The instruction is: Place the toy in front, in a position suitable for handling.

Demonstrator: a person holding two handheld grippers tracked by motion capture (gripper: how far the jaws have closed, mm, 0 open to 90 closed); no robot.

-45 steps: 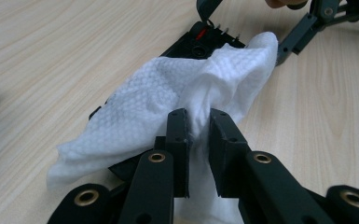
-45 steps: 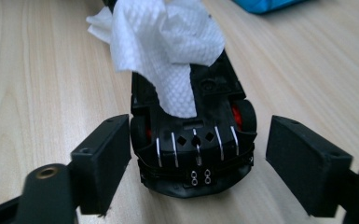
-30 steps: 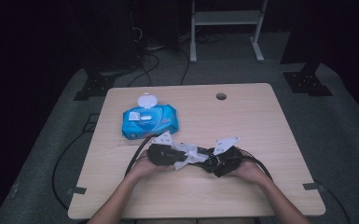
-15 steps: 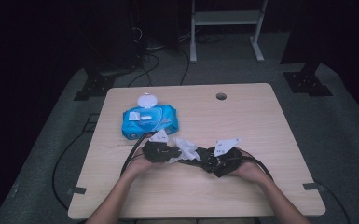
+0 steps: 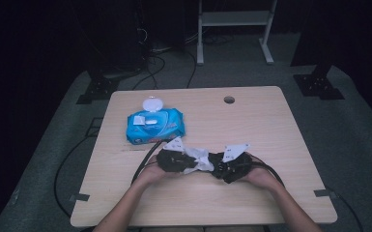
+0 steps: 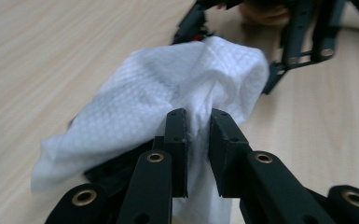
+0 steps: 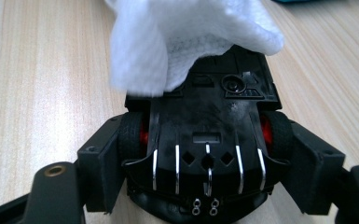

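Wipe on toy car, near table edge, both grippers engaged.

Left gripper [image 6: 197, 126] jaws pinch a white wipe [image 6: 168, 98], which drapes over the black toy car [image 7: 205, 140]. Right gripper [image 7: 205, 168] clamps the car by its sides at the wheels, underside facing its camera, above the wooden table [image 5: 270, 125]. A blue wipes pack [image 5: 154, 125], lid open, lies just behind the left gripper.

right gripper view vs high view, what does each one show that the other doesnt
Right gripper view: the toy car's black underside with metal strips, and red wheel hubs, clamped between the right tongs. High view: the blue wipes pack with its lid open, a table hole, both hands, the left tongs. Both: the white wipe over the car and the wooden tabletop.
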